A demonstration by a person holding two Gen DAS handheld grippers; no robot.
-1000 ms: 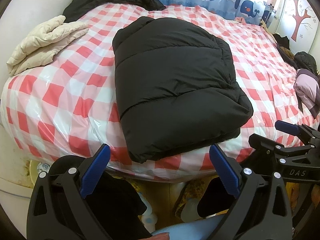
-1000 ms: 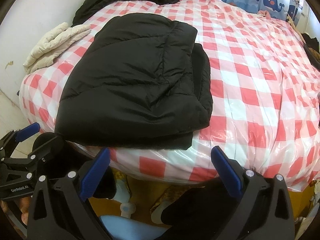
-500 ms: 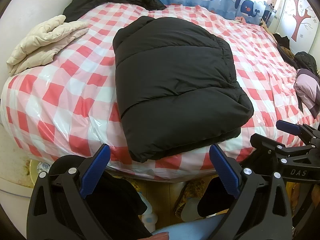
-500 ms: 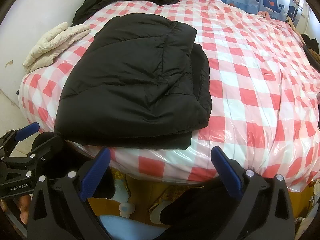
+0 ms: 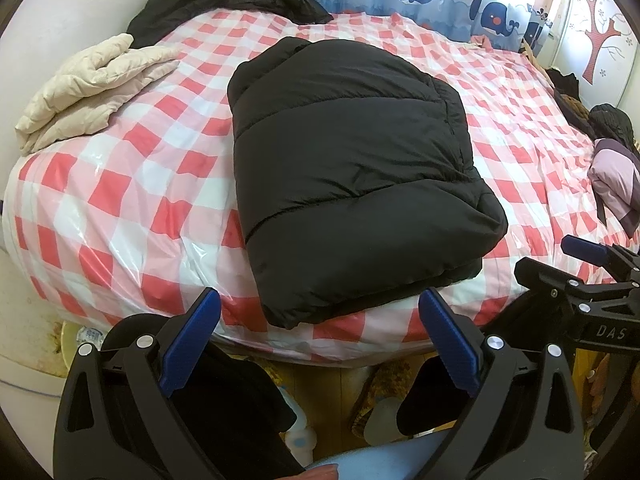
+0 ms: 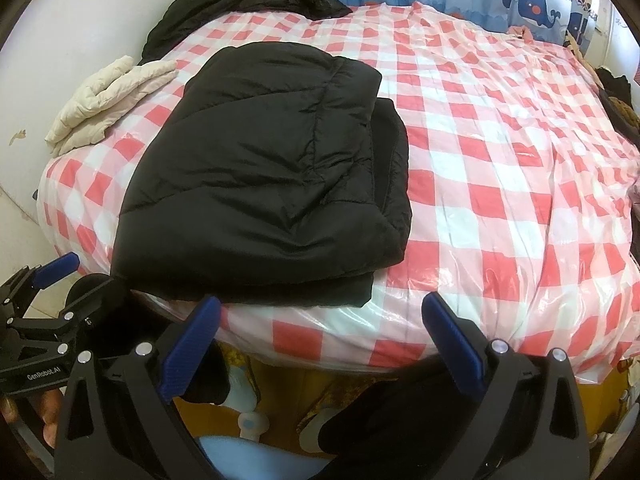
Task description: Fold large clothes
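Note:
A black puffer jacket lies folded into a thick rectangle near the front edge of the bed; it also shows in the right wrist view. My left gripper is open and empty, held off the bed's front edge just below the jacket. My right gripper is open and empty, also off the front edge, below the jacket's right corner. Each gripper shows at the side of the other's view: the right one and the left one.
The bed has a red-and-white checked cover under clear plastic. A folded cream jacket lies at the left, a dark garment at the back, more clothes at the right. Slippers and floor clutter lie below.
Almost nothing: both grippers stay open and hover at the bed's front edge with only a slight drift. The jacket has not moved.

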